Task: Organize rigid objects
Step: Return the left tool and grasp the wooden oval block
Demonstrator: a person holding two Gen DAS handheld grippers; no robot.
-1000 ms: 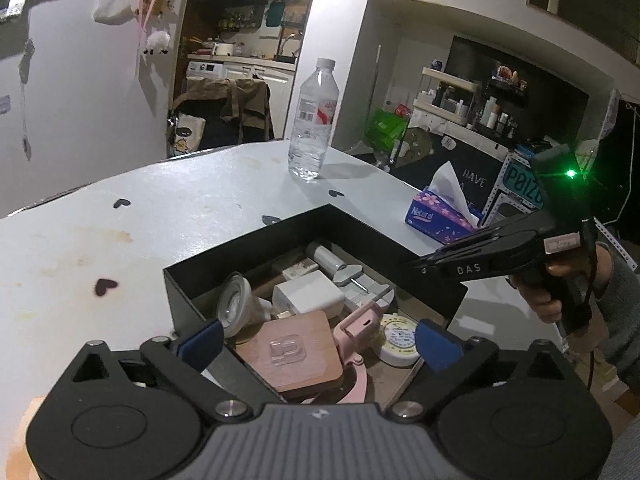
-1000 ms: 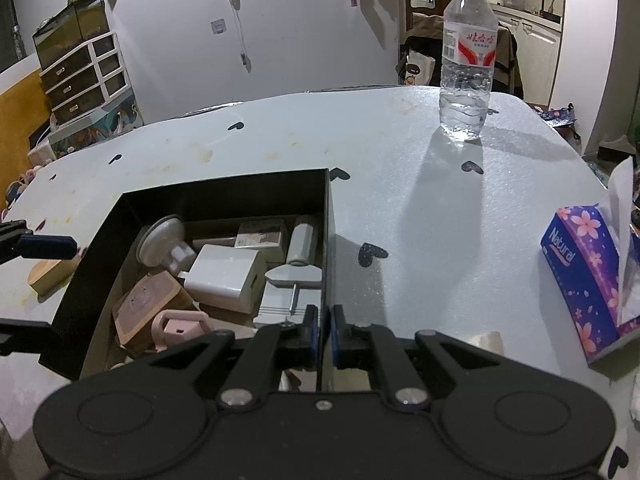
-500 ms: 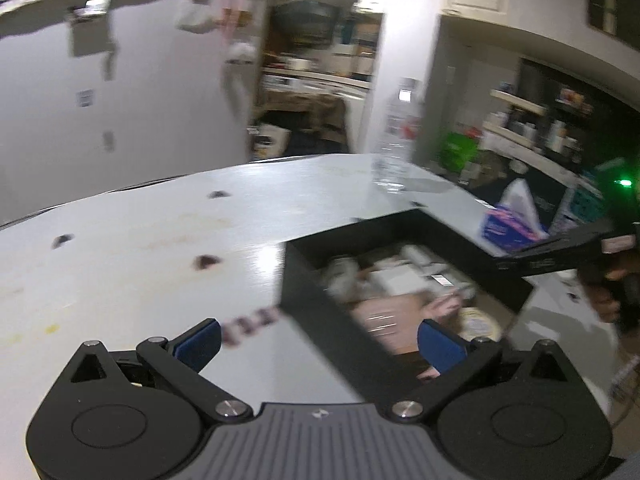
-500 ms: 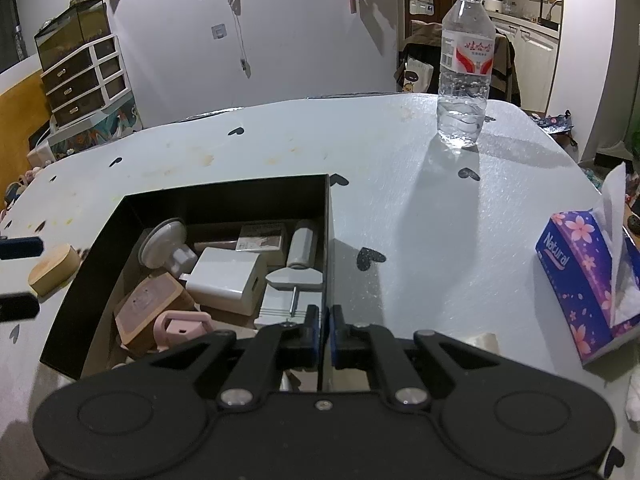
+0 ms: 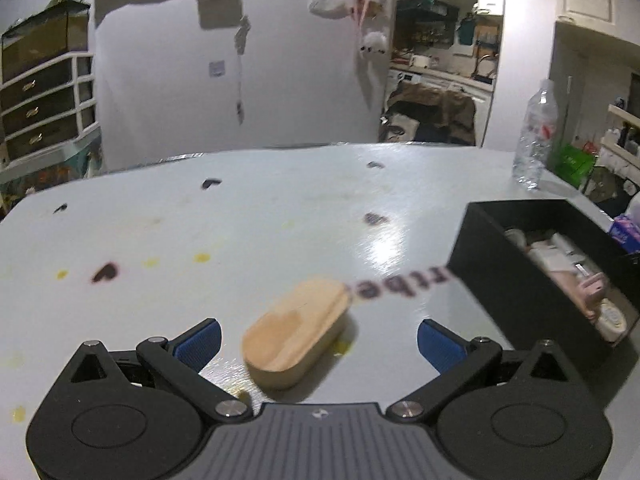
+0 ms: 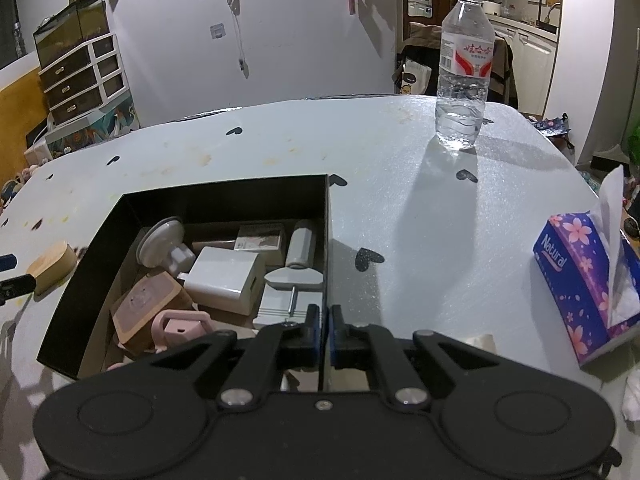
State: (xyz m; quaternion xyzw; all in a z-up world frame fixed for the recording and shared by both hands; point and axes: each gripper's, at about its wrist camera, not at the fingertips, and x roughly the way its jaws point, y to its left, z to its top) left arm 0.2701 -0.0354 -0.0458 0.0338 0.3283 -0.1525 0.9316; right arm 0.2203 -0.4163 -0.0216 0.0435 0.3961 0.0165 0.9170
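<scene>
The tissue pack (image 6: 582, 276) at the right of the tabletop (image 6: 420, 216) carries the word "Natural" in white on a purple wrapper printed with pink blossoms. The clear water bottle (image 6: 464, 72) standing upright at the far side has a white and red label with red characters too small to make out. In the left wrist view some dark letters, mirrored and blurred, show on the tabletop beside the black box (image 5: 520, 280); they cannot be read with any certainty.

The wooden block (image 5: 296, 332), a pale oblong with rounded ends, lies flat on the tabletop outside the box, just to the left of its left wall. In the left wrist view its long axis runs diagonally, near end at lower left, far end at upper right toward the box corner. The left gripper (image 5: 318, 340) is spread wide, its blue pads on either side of the block and clear of it, holding nothing.

The right gripper (image 6: 325, 330) has its pads pressed together over the near right corner of the box; the thin right wall of the box appears to run between the pads, though the grip itself is hard to confirm. Inside the box lie a white charger (image 6: 224, 276), a suction cup (image 6: 162, 240), a pink-topped wooden tile (image 6: 148, 308), a pink clip (image 6: 180, 328), a white cylinder (image 6: 301, 243) and a small labelled carton (image 6: 258, 237) whose print is too small to read.
</scene>
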